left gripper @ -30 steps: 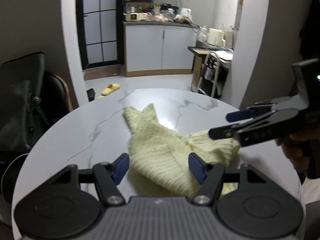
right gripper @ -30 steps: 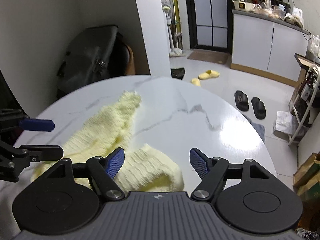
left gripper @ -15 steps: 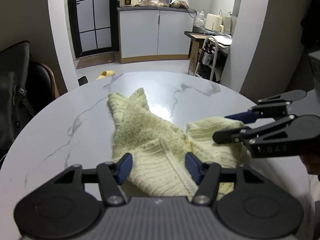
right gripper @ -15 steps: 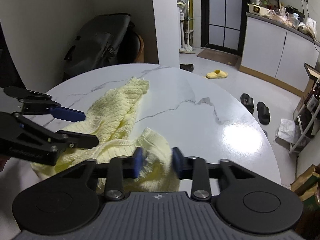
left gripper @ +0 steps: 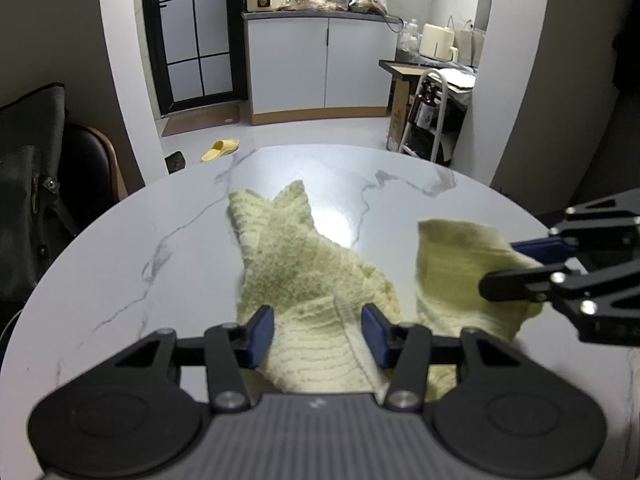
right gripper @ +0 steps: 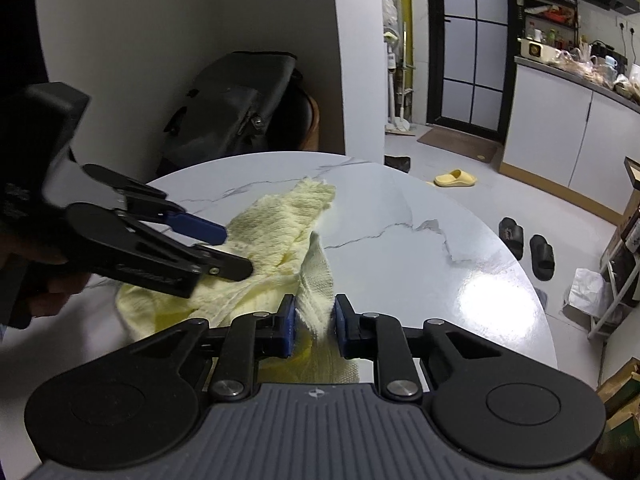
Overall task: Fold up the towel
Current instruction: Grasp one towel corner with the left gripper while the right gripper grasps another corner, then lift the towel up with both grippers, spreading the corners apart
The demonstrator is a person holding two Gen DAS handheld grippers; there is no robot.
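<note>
Towel [left gripper: 304, 264] lies crumpled across the middle of the round marble tabletop [left gripper: 120, 264], nearer its front edge. Right gripper [right gripper: 314, 318] has its fingers pinched on a raised fold; left gripper [left gripper: 318, 334] straddles cloth, fingers apart. Best now: close the left on a true corner, then lift both evenly and spread flat.

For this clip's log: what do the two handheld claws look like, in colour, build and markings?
Both look identical. The left claw and right claw have black linkage arms with silver screw heads, blue pads on the fingertips, two round black discs and a ribbed grey body with a small white mark. Pale lettering on the left claw's side is too blurred to read. No cables or sleeves show.
</note>
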